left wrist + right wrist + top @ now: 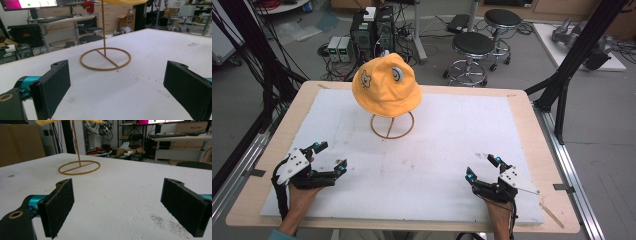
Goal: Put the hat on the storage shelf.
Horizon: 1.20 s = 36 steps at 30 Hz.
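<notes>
I see the yellow bucket hat (385,86) perched on its wire stand (392,126) at the table's (522,107) far centre. From my left gripper (331,156) it sits at about one o'clock, from my right gripper (481,167) at eleven, well apart from both. Both have jaws spread wide, holding nothing.

Bare bench (432,170) spreads across the frame's centre; only the hat stand (392,125) under the yellow hat (385,85) blocks the upper middle.
</notes>
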Tool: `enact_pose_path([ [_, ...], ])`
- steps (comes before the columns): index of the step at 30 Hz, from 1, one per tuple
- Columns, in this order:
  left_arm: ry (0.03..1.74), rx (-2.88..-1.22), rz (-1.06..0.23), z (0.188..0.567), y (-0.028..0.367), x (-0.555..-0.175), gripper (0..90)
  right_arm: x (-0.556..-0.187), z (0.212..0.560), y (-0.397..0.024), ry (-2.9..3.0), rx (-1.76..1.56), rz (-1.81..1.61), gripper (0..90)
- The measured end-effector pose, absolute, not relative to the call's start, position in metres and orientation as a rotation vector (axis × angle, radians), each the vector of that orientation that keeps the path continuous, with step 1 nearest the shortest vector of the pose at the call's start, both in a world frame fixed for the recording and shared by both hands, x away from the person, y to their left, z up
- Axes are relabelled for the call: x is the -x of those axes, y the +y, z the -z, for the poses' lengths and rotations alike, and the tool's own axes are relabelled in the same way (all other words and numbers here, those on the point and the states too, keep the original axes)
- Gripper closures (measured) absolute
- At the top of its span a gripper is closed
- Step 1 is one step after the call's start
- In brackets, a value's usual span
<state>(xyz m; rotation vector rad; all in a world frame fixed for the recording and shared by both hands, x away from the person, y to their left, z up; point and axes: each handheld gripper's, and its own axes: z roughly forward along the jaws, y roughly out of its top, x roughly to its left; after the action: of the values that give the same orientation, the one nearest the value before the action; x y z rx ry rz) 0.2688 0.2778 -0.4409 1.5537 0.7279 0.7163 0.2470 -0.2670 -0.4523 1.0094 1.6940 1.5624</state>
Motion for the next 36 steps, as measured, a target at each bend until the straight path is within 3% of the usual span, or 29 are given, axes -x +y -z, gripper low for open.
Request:
enact_pose_path([
  [36,0.759,-1.493,-0.723,0.4528,0.2834,-0.2647,7.5,-0.2464,0.4526,-0.2681,1.685,-1.021,-1.572,10.4],
])
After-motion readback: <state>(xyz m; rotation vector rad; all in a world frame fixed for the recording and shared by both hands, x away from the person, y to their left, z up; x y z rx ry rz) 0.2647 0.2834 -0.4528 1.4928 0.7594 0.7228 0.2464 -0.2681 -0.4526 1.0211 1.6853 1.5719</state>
